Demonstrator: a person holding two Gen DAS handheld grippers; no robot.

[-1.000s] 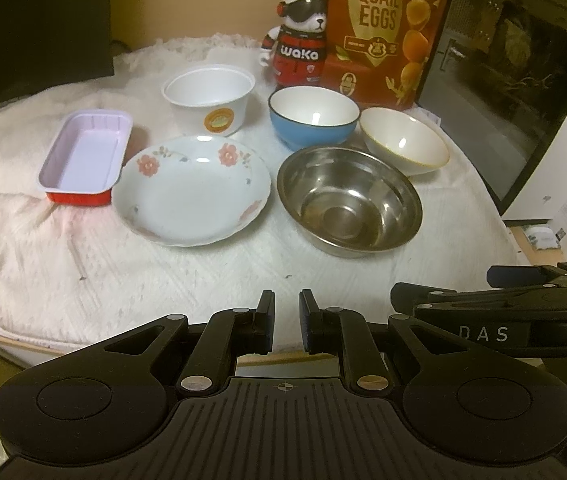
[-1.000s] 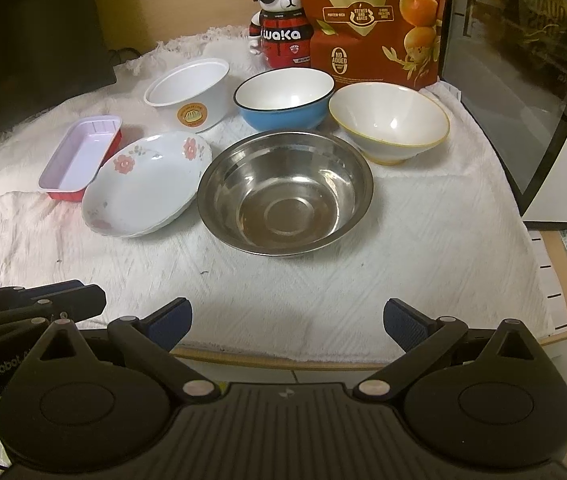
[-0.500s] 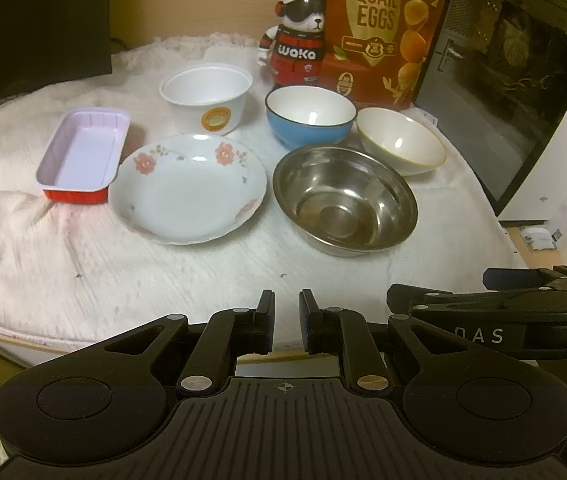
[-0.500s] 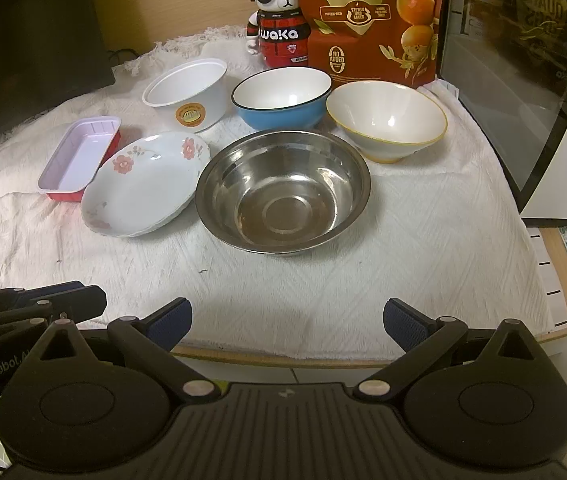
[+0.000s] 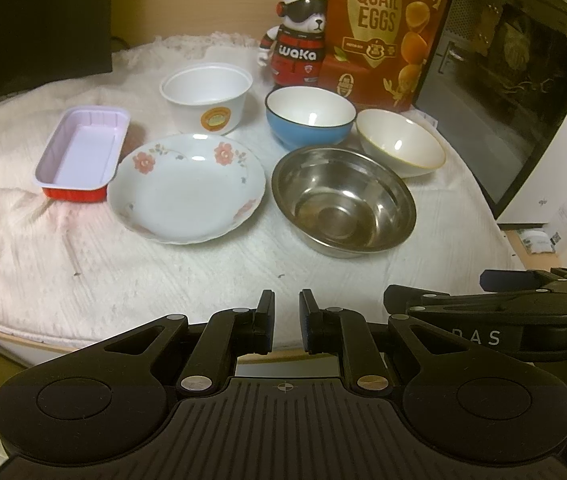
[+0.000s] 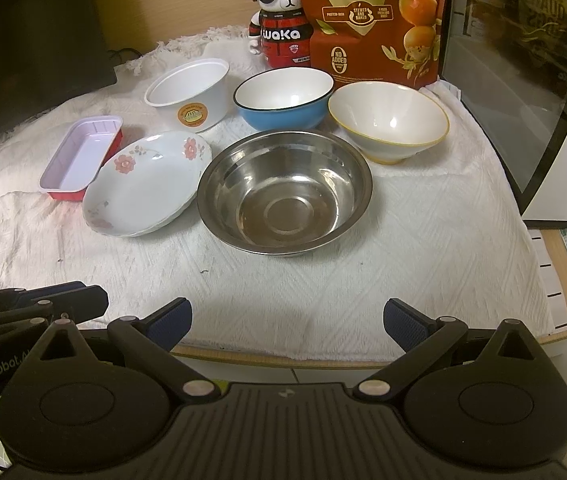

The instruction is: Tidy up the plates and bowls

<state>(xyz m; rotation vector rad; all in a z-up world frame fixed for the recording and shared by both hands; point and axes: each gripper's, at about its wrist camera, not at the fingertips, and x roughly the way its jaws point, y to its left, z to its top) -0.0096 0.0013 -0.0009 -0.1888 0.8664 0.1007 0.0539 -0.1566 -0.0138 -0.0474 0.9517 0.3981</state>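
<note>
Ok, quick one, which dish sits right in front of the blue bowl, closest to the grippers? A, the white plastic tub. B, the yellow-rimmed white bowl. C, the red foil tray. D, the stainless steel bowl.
D: the stainless steel bowl sits directly in front of the blue bowl, on the near side of the white cloth, beside the flowered plate.
</note>
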